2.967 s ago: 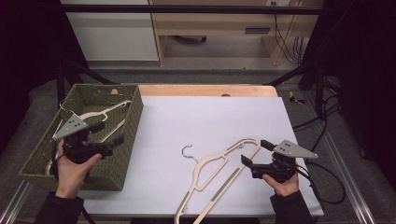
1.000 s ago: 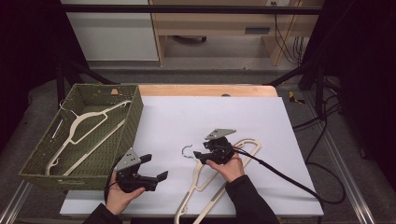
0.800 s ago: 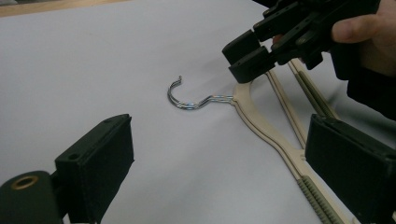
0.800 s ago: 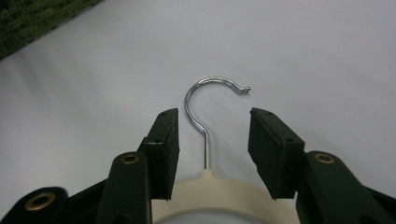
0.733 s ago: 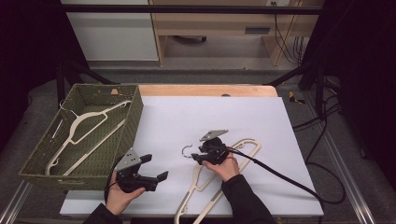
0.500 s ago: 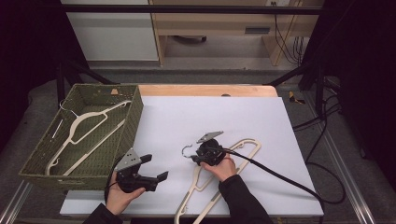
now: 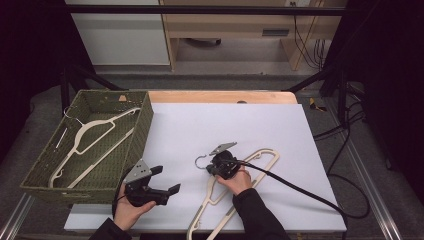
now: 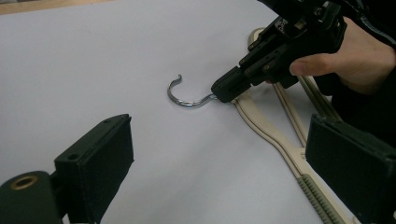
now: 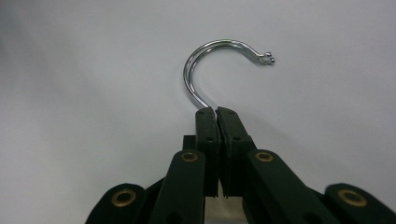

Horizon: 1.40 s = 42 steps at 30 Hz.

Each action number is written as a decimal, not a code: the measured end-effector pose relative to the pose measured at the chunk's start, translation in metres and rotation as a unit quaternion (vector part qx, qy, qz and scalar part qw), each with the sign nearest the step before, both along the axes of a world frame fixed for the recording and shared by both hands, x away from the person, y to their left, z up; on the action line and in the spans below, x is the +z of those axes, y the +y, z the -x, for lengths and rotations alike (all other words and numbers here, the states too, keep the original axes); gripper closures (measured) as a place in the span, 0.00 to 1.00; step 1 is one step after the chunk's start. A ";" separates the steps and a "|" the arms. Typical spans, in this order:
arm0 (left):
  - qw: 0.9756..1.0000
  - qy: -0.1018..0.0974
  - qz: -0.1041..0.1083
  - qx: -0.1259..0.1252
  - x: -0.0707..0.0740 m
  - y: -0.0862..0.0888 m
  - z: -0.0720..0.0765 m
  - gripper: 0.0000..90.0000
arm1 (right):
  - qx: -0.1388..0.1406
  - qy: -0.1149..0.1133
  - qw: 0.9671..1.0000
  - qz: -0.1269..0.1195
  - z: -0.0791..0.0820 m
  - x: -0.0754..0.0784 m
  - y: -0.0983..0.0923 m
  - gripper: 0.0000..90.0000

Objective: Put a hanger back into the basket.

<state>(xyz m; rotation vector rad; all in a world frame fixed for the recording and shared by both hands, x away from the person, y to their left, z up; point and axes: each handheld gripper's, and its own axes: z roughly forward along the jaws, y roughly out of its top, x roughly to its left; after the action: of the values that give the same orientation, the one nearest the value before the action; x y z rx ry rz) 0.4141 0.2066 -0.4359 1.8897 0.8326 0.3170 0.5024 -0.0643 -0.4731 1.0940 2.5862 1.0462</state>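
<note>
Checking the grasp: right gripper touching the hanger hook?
Touching. In the right gripper view, the right gripper has its jaws closed on the hook stem.

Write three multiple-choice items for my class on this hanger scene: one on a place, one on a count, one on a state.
1. Where does the hanger in the basket lie, seen from the high view?
A. at the table's left side
B. at the table's right edge
C. under the table

2. How many hangers are in view?
A. one
B. two
C. four

3. How do the right gripper's jaws stand?
A. wide open
B. shut on nothing
C. shut at the hook's base

Key: 1 A, the basket hanger rests inside the woven bin at left. 2 B, one in the basket, one table hanger on the white sheet. 3 C, the jaws pinch the metal hook where its stem begins; the left gripper stays open.
</note>
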 end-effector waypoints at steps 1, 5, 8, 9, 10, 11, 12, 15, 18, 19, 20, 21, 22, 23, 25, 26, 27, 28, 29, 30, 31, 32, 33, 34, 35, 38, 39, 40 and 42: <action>1.000 0.000 0.000 0.000 0.000 0.000 0.000 0.09 | -0.001 0.000 1.000 -0.001 0.000 0.000 0.000 0.98; 1.000 0.001 -0.001 0.000 0.000 0.000 0.000 0.09 | 0.003 -0.004 1.000 0.000 0.000 0.000 -0.001 0.99; 1.000 0.002 -0.001 0.000 -0.001 0.000 0.000 0.09 | -0.005 0.004 1.000 -0.007 0.000 0.003 -0.001 0.99; 1.000 0.002 0.000 0.000 -0.001 0.000 0.000 0.09 | -0.005 -0.004 1.000 -0.005 0.000 0.003 -0.001 0.99; 1.000 0.002 0.000 0.000 -0.001 0.000 0.000 0.09 | 0.002 -0.007 1.000 -0.005 0.000 0.004 -0.002 0.99; 1.000 0.003 0.000 0.000 -0.001 -0.001 0.000 0.09 | -0.007 -0.001 1.000 -0.008 0.002 0.007 -0.002 0.99; 1.000 0.003 -0.001 0.000 -0.001 -0.001 0.000 0.09 | -0.010 -0.005 1.000 -0.013 0.002 0.008 -0.002 0.99; 1.000 0.005 -0.002 -0.001 -0.001 -0.002 0.000 0.09 | 0.000 -0.017 1.000 -0.015 0.002 0.013 -0.005 0.99; 1.000 0.007 0.001 -0.003 -0.001 -0.002 0.000 0.09 | -0.009 -0.015 1.000 -0.022 0.004 0.018 -0.005 0.99; 1.000 0.008 0.002 -0.004 -0.001 -0.003 0.000 0.09 | 0.000 -0.023 1.000 -0.020 0.004 0.019 -0.007 0.99; 1.000 0.009 0.003 -0.005 0.000 -0.003 0.000 0.09 | -0.010 -0.016 1.000 -0.023 0.006 0.021 -0.006 0.99; 1.000 0.010 0.006 -0.006 0.000 -0.005 0.000 0.10 | 0.000 -0.029 0.999 -0.022 0.006 0.023 -0.008 0.99; 1.000 0.013 0.006 -0.010 0.001 -0.006 0.000 0.10 | -0.002 -0.027 0.999 -0.024 0.008 0.025 -0.009 0.99; 1.000 0.013 0.006 -0.010 0.001 -0.006 0.000 0.10 | -0.002 -0.027 0.999 -0.024 0.008 0.025 -0.009 0.99; 1.000 0.016 0.008 -0.015 0.003 -0.011 0.000 0.10 | 0.000 -0.038 0.999 -0.030 0.010 0.030 -0.011 0.99; 1.000 0.021 0.011 -0.017 0.005 -0.016 -0.001 0.11 | 0.004 -0.045 0.998 -0.033 0.012 0.036 -0.014 0.99; 0.999 0.023 0.013 -0.019 0.006 -0.019 -0.001 0.11 | 0.006 -0.047 0.998 -0.037 0.013 0.038 -0.016 0.99; 0.999 0.023 0.013 -0.022 0.008 -0.022 -0.001 0.11 | 0.008 -0.050 0.998 -0.041 0.014 0.040 -0.018 0.99; 0.999 0.025 0.013 -0.025 0.009 -0.026 -0.001 0.11 | 0.008 -0.052 0.998 -0.043 0.015 0.042 -0.019 0.99; 0.999 0.027 0.010 -0.029 0.010 -0.029 -0.002 0.12 | 0.009 -0.054 0.997 -0.045 0.016 0.044 -0.021 0.99; 0.999 0.028 0.008 -0.032 0.011 -0.033 -0.003 0.12 | 0.008 -0.056 0.997 -0.048 0.017 0.046 -0.023 0.99; 0.999 0.030 0.008 -0.035 0.012 -0.038 -0.004 0.13 | 0.007 -0.058 0.997 -0.049 0.017 0.048 -0.024 0.99; 0.999 0.035 0.008 -0.039 0.012 -0.043 -0.006 0.13 | 0.005 -0.058 0.997 -0.052 0.019 0.049 -0.025 0.99; 0.998 0.038 0.007 -0.042 0.012 -0.049 -0.008 0.15 | 0.006 -0.058 0.997 -0.053 0.020 0.050 -0.027 0.99; 0.998 0.041 0.005 -0.047 0.012 -0.054 -0.011 0.16 | 0.009 -0.061 0.997 -0.052 0.021 0.051 -0.028 0.99; 0.997 0.052 -0.002 -0.058 0.010 -0.069 -0.016 0.19 | 0.011 -0.062 0.996 -0.058 0.023 0.053 -0.031 0.99; 0.997 0.055 -0.005 -0.061 0.009 -0.074 -0.018 0.20 | 0.012 -0.064 0.996 -0.059 0.023 0.053 -0.032 0.99; 0.996 0.059 -0.008 -0.064 0.009 -0.078 -0.020 0.20 | 0.015 -0.065 0.996 -0.059 0.024 0.054 -0.033 0.99; 0.995 0.069 -0.009 -0.070 0.006 -0.088 -0.022 0.22 | 0.018 -0.070 0.995 -0.063 0.026 0.055 -0.035 0.99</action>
<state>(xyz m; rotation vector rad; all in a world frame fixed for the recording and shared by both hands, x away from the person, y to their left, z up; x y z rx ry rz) 0.4360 0.1191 -0.4296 1.9927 0.7864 0.1088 0.4767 -0.0990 -0.4183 0.9643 2.4678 1.2618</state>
